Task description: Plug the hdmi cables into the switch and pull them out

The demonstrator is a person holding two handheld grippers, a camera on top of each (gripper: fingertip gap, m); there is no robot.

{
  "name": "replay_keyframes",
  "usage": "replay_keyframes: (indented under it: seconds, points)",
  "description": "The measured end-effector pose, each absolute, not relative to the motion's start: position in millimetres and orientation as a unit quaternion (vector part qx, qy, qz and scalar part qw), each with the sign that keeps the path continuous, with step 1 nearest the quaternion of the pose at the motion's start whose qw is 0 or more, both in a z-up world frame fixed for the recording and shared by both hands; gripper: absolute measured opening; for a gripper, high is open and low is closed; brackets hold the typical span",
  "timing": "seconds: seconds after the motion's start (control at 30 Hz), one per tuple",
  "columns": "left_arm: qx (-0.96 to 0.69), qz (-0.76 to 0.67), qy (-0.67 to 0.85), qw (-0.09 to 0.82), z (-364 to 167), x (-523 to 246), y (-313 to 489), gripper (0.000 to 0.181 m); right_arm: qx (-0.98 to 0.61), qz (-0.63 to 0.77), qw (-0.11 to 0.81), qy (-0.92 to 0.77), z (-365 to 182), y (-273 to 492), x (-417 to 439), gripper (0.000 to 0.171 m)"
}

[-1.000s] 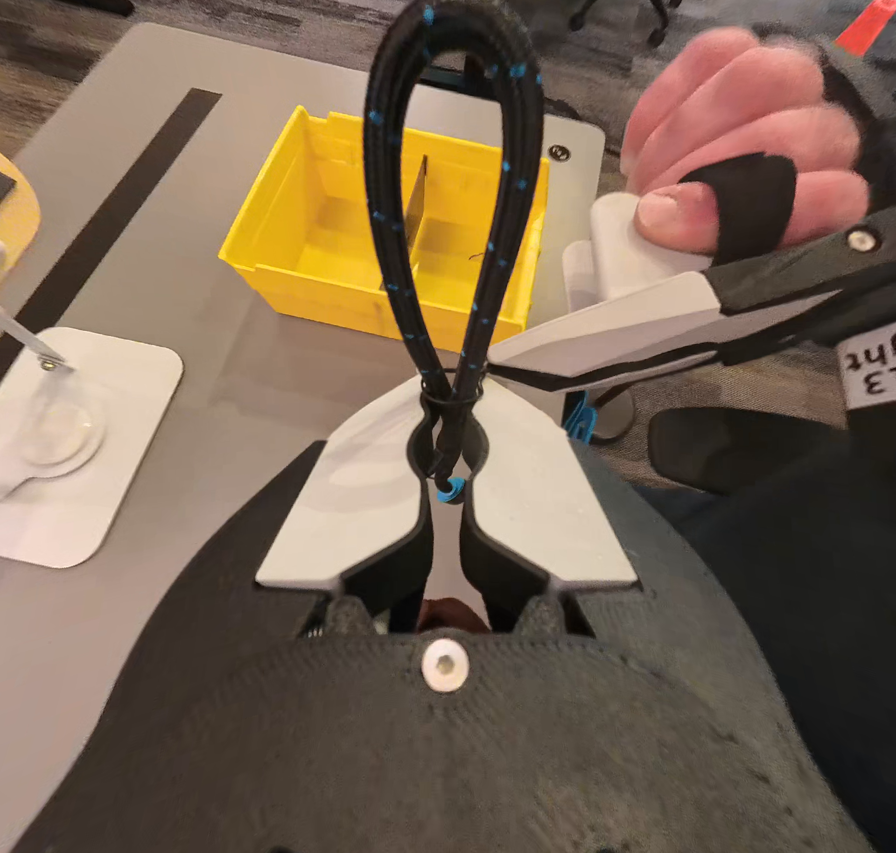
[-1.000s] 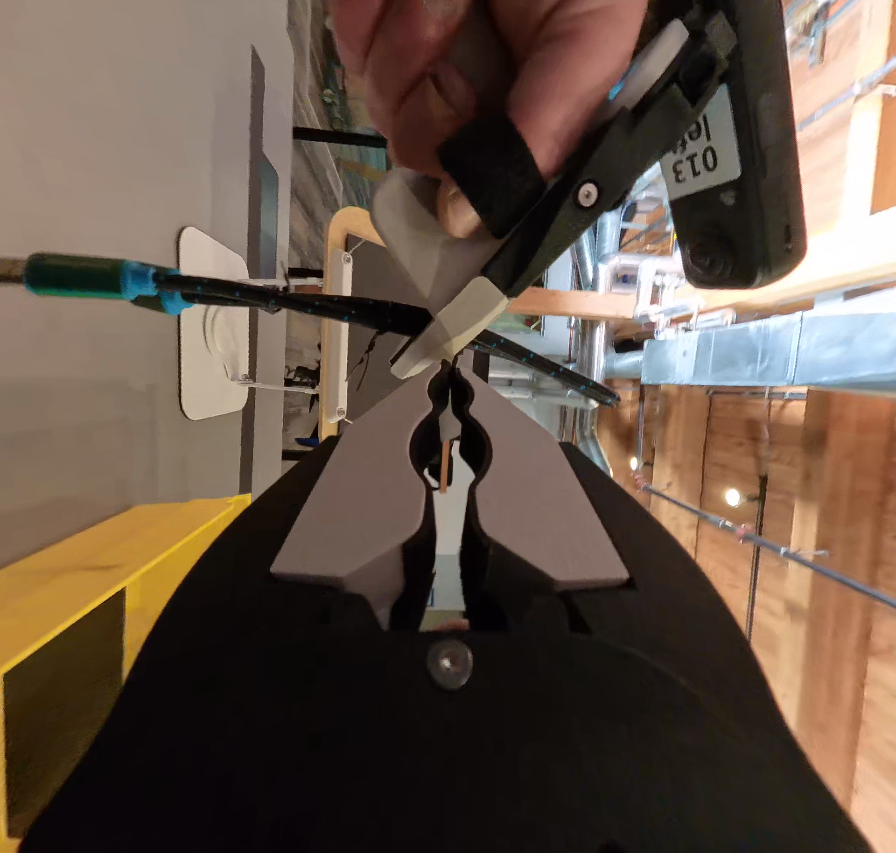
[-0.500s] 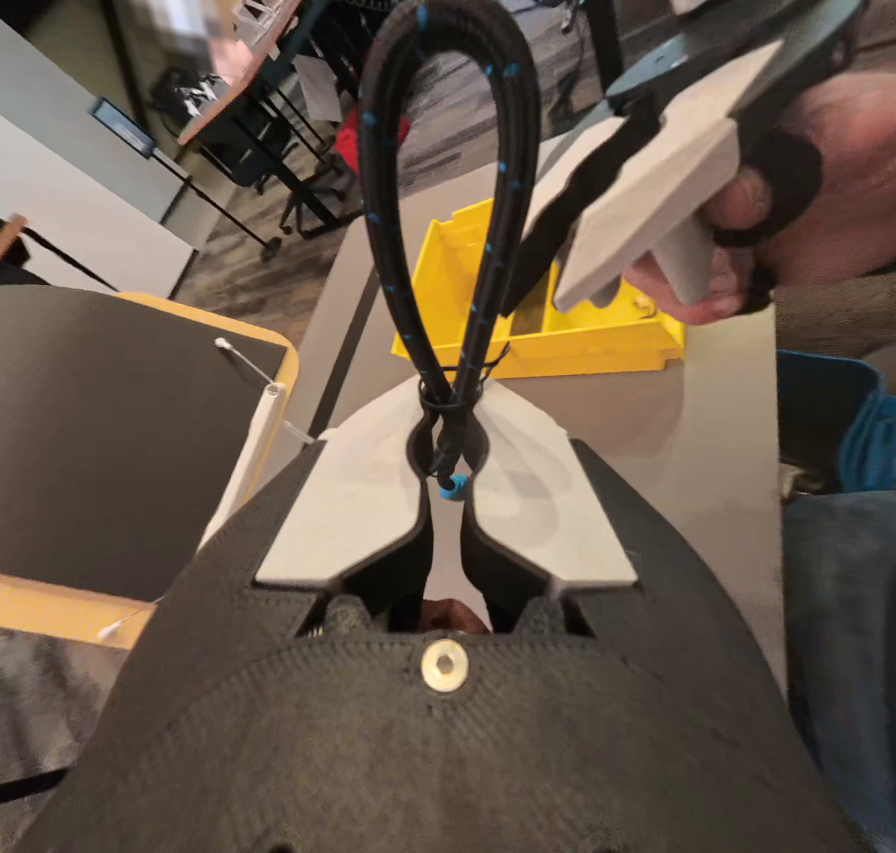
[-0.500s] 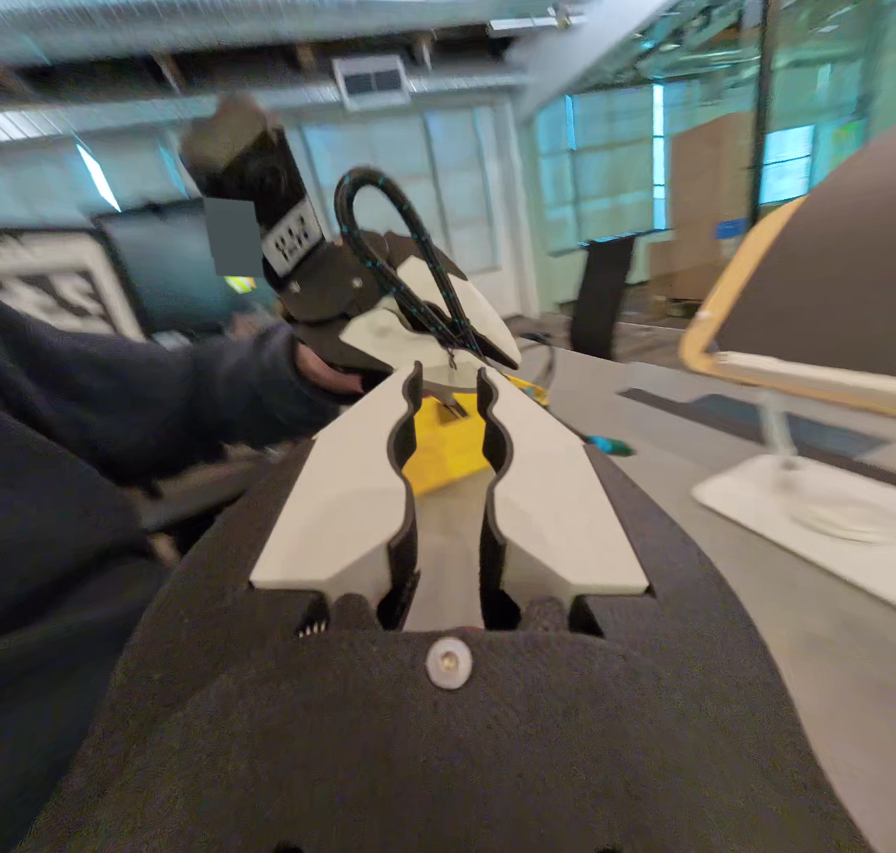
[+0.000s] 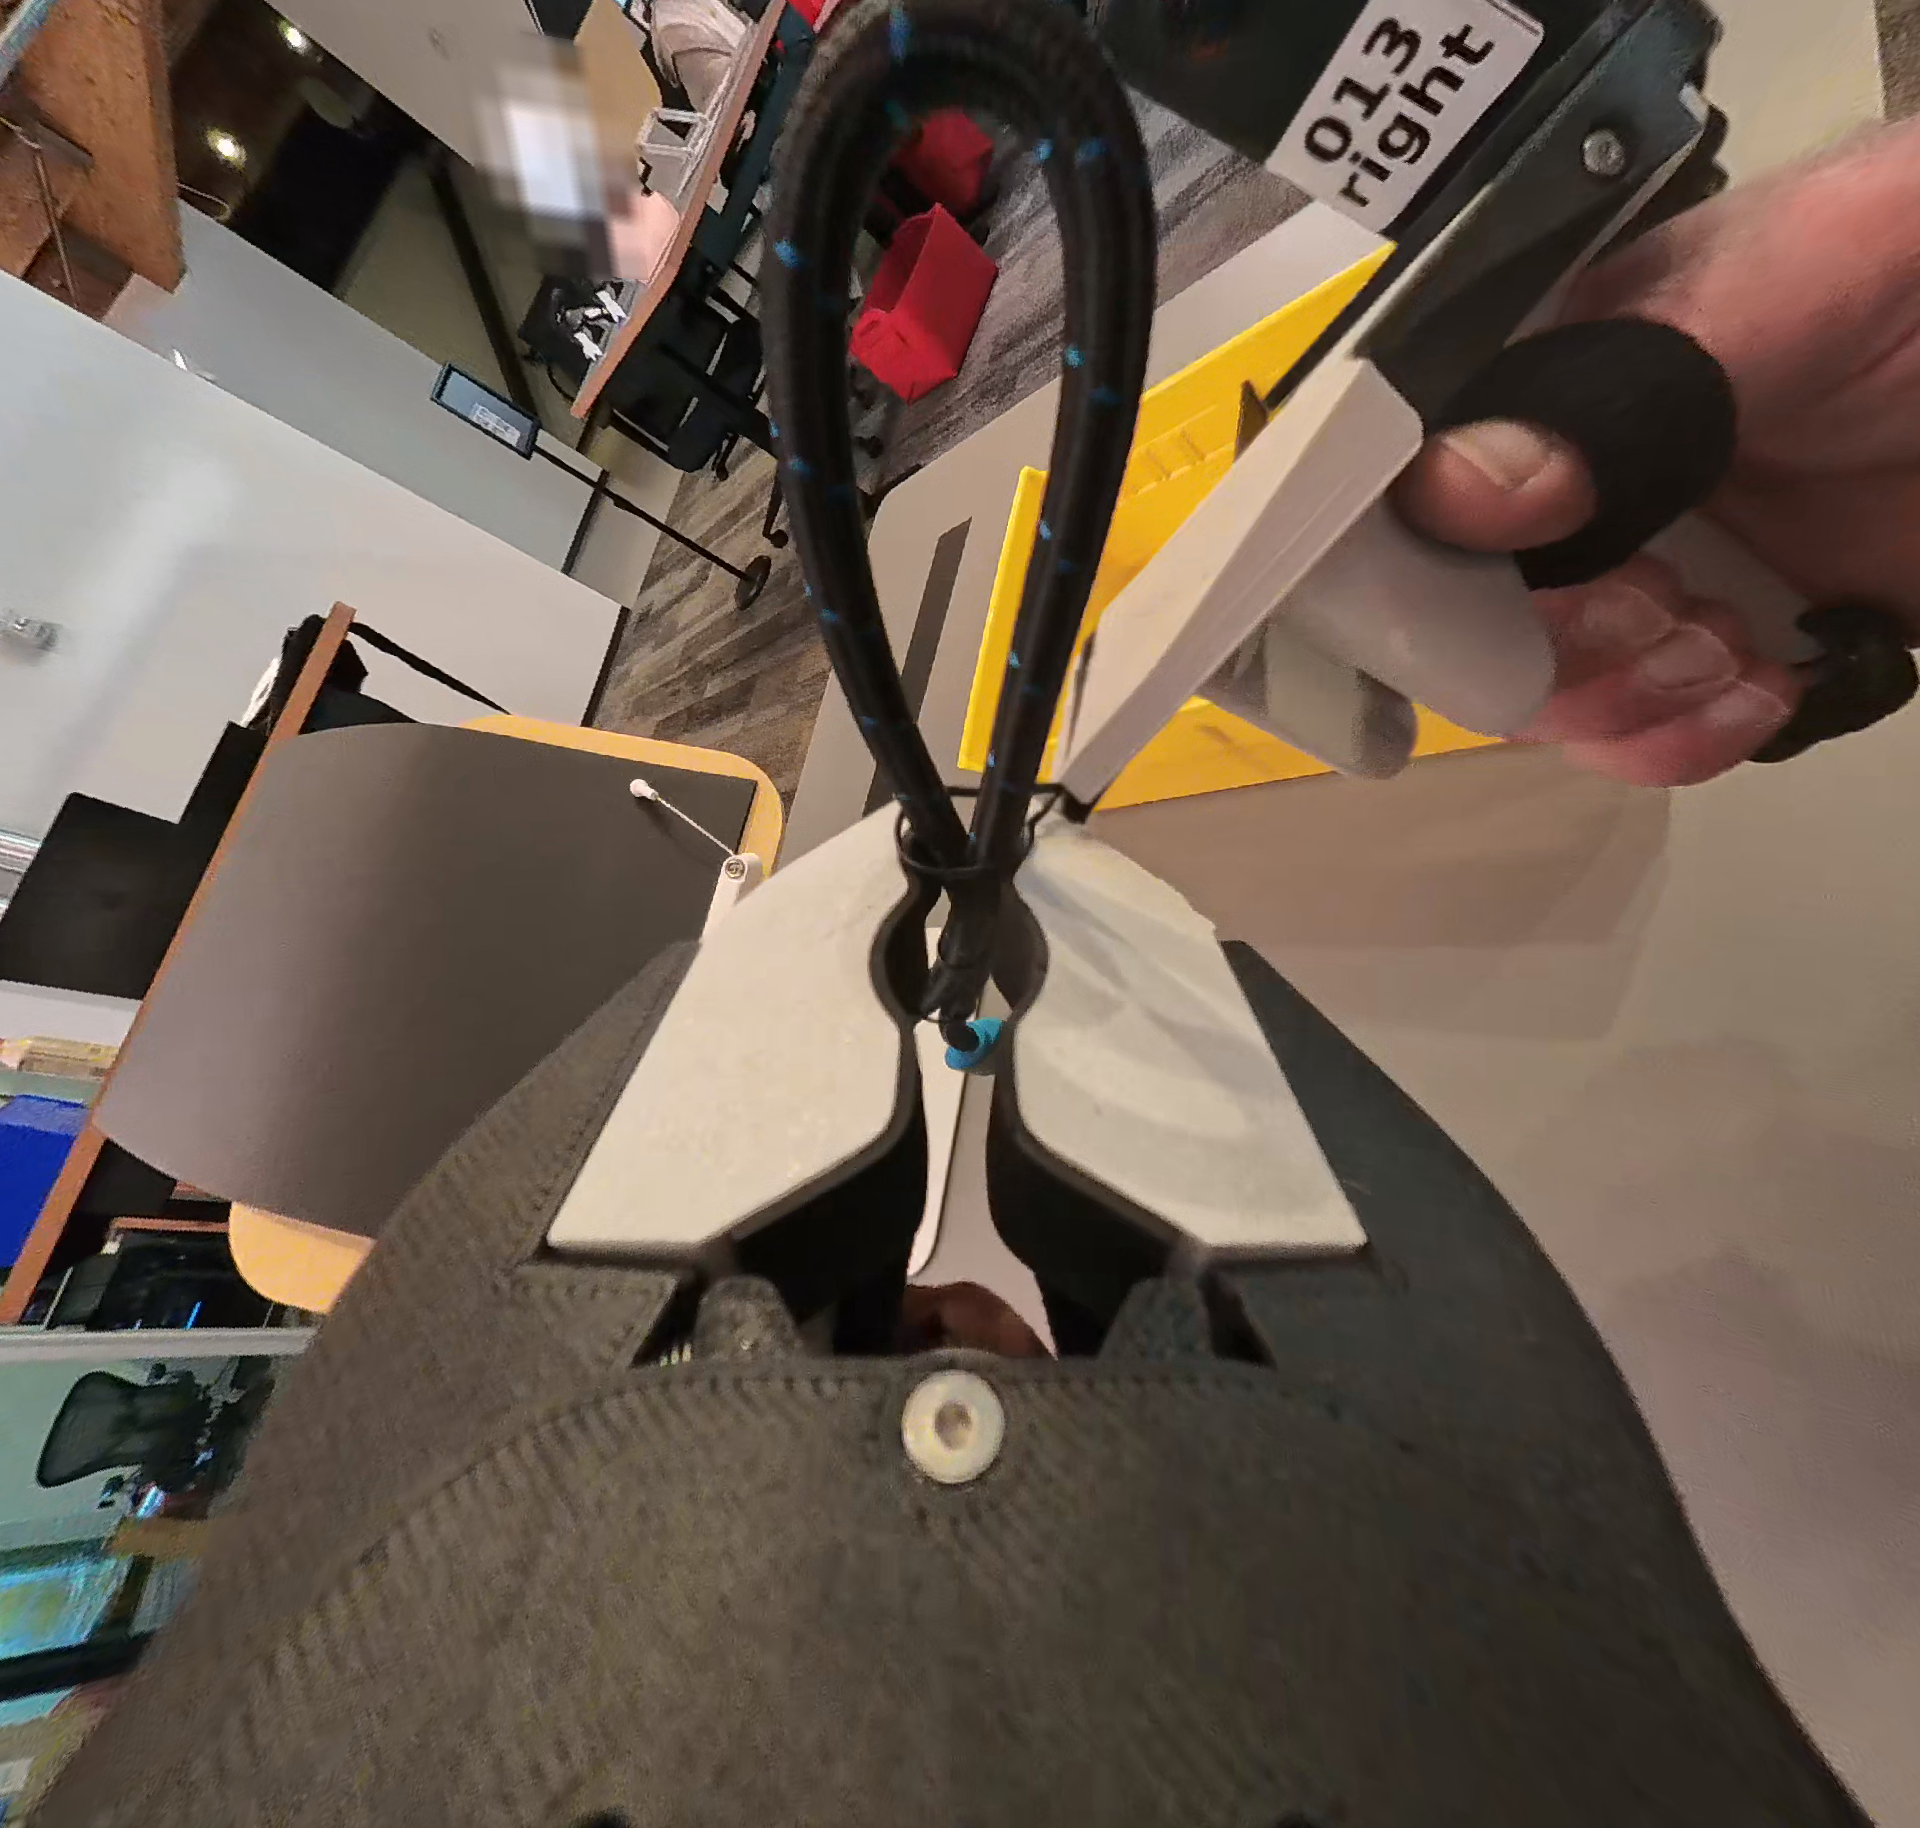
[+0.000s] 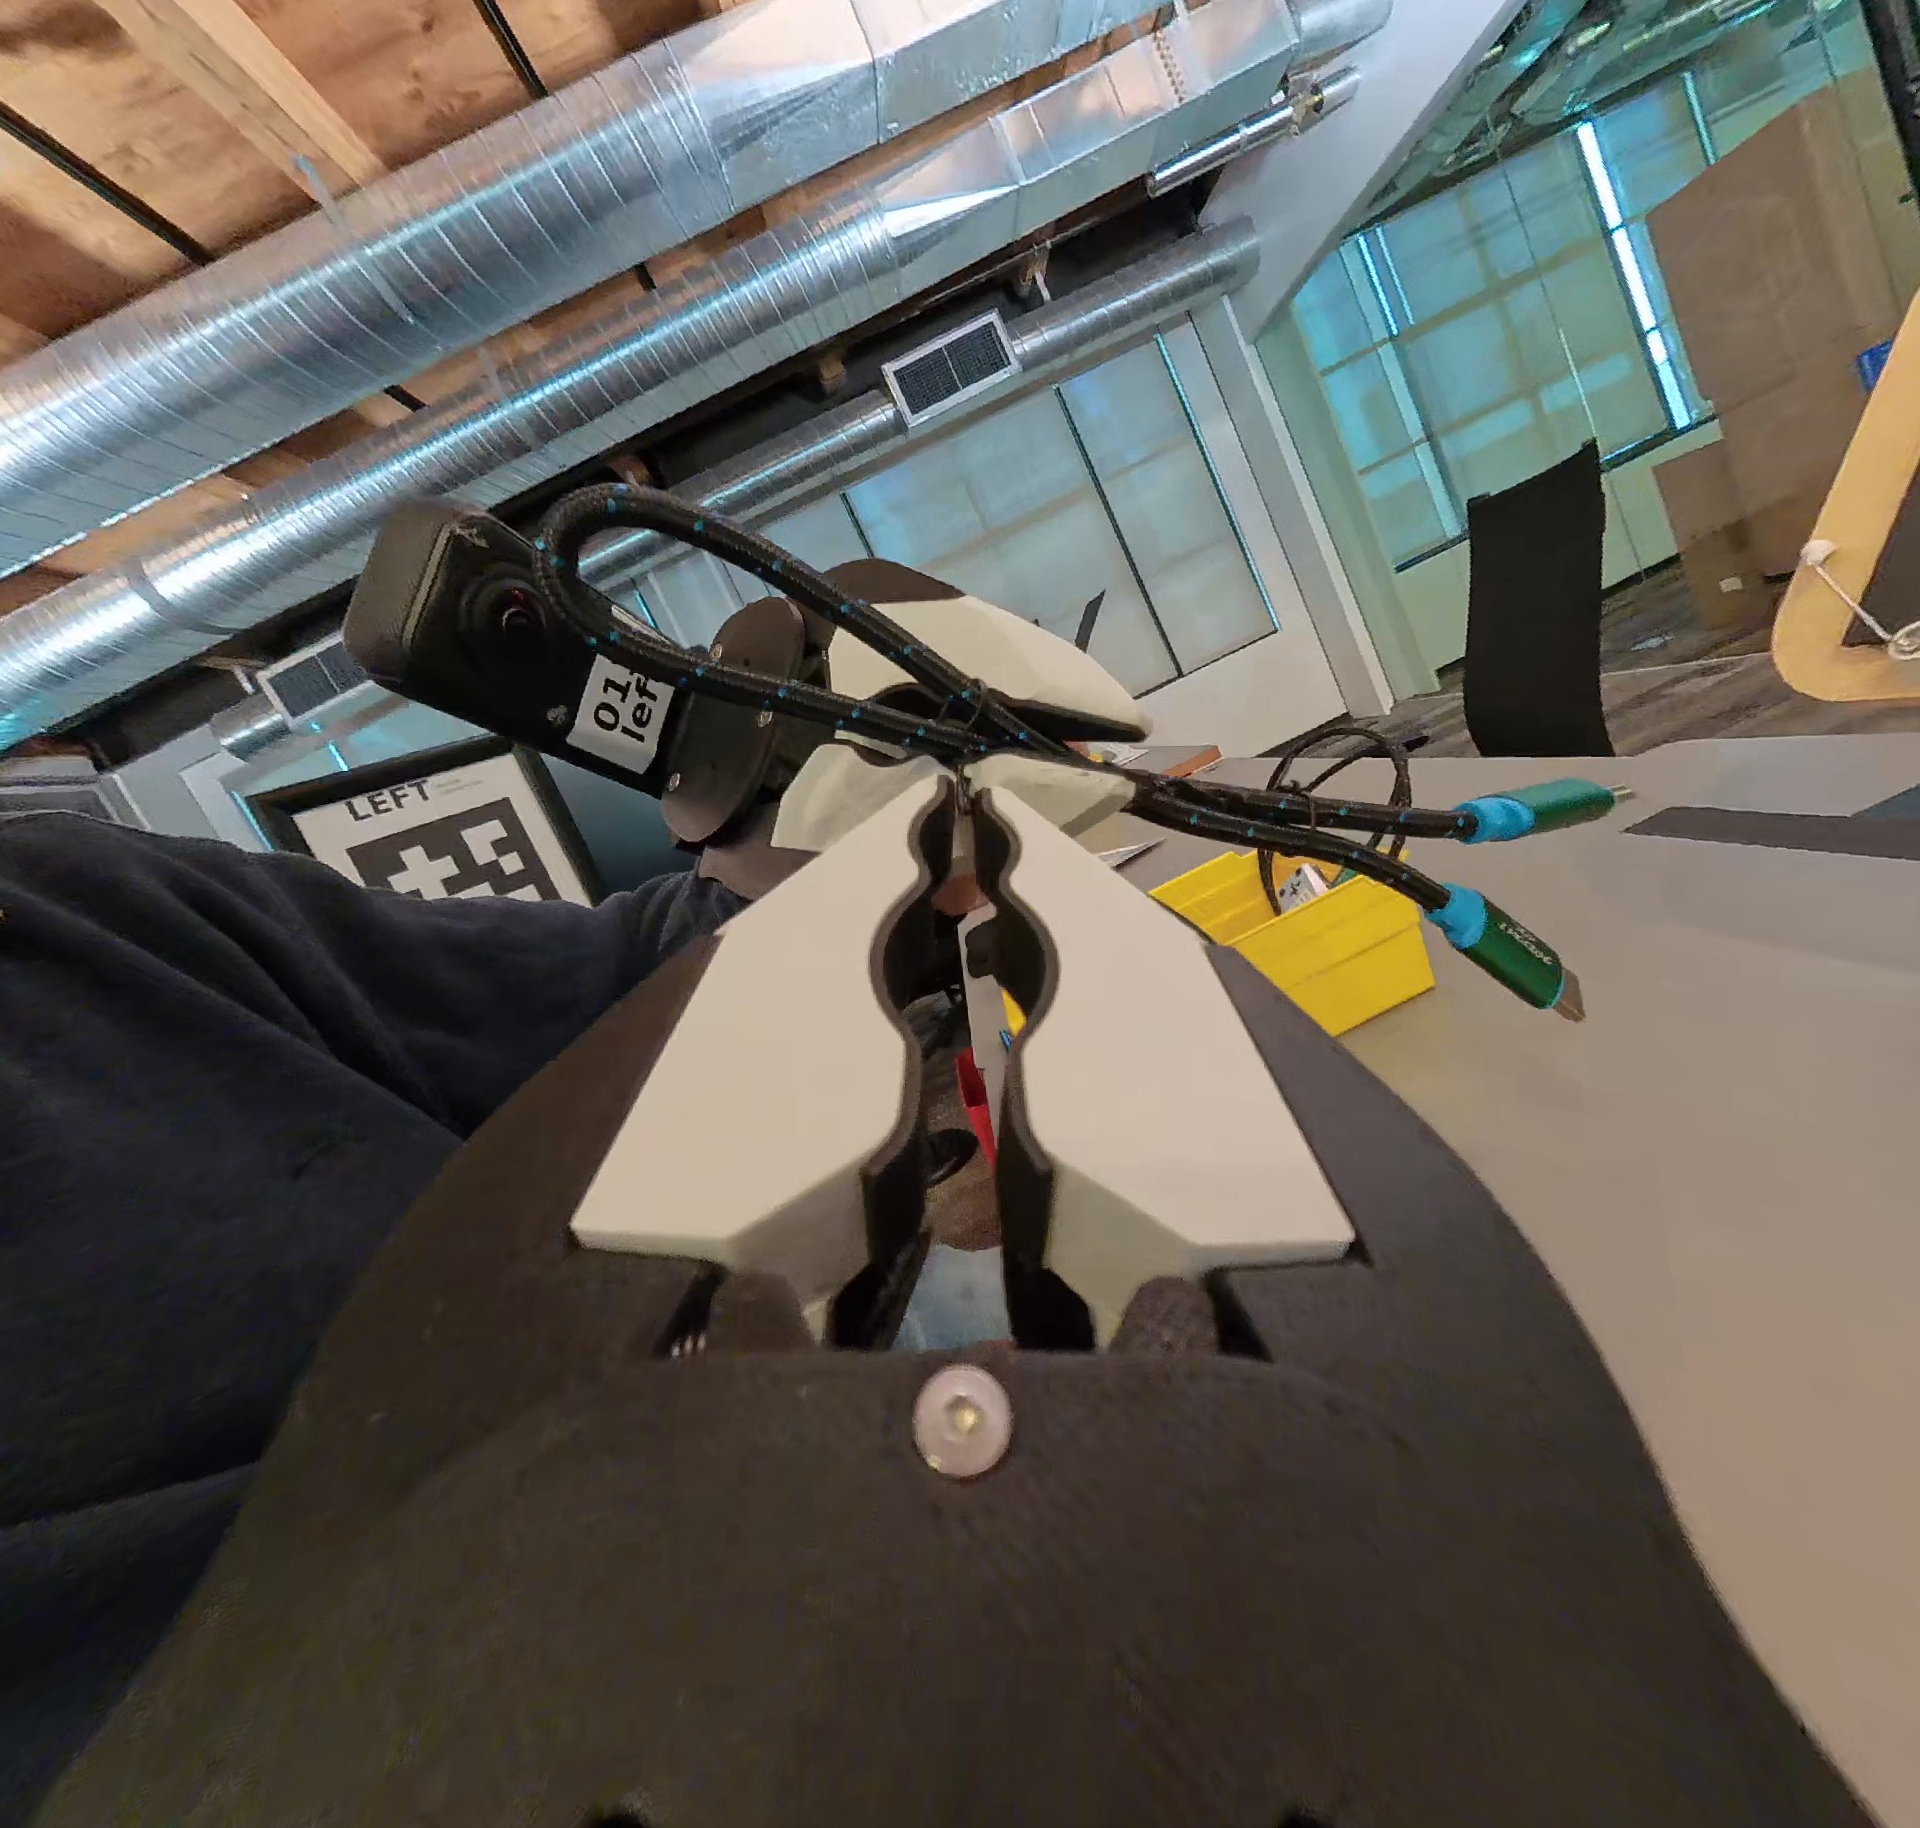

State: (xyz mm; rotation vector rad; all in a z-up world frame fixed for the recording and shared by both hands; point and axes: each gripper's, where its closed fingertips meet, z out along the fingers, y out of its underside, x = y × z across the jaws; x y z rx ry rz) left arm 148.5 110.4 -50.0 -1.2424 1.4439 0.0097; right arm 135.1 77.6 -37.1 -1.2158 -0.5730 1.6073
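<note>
- Right now my left gripper [image 5: 961, 905] is clamped on a folded black braided hdmi cable [image 5: 1081, 407], pinching it just below the thin tie [image 5: 940, 859] that binds the two strands together.
- Above that pinch the cable rises in a tall upright loop, flecked with blue, that reaches almost to the top of the left wrist view.
- A small blue bit [image 5: 975, 1038] shows in the narrow gap between the fingers, under the grip; what it is I cannot make out.
- My right gripper [image 6: 961, 796] has its fingers drawn nearly together, tips at the same tied spot on the cable; whether they pinch the tie or merely touch it I cannot tell from here.
- From the left wrist view the right gripper comes in from the upper right, its white fingertip [image 5: 1086, 776] touching the cable beside my left fingers, with my hand [image 5: 1704, 490] on its handle.
- From the right wrist view the cable's two ends hang free in the air past the grip, each with a green plug [image 6: 1512, 952] and a blue collar, the second plug [image 6: 1548, 804] above the first.
- Behind them a yellow bin [image 6: 1320, 931] sits on the grey table [image 6: 1662, 1103].
</note>
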Motion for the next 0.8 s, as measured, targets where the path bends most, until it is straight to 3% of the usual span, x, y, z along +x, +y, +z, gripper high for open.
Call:
replay_keyframes:
  seconds: [0.2,0.43,0.57,0.8]
  points:
    - [-0.537,0.007,0.616,0.576,-50.5,147.7,111.1,0.006,-0.514,0.605,0.548,-0.264,-36.6,76.9,134.7,0.0]
    - [-0.608,-0.06,0.605,0.51,-61.0,147.4,109.4,0.006,-0.549,0.29,0.673,-0.402,-37.5,81.9,139.1,0.0]
    - [-0.653,-0.145,0.594,0.448,-68.5,148.8,103.2,0.007,-0.539,0.153,0.69,-0.459,-36.6,84.7,140.9,0.0]
    - [-0.637,-0.238,0.587,0.44,-67.9,155.8,91.1,0.009,-0.535,0.234,0.676,-0.449,-27.9,79.2,142.5,0.0]
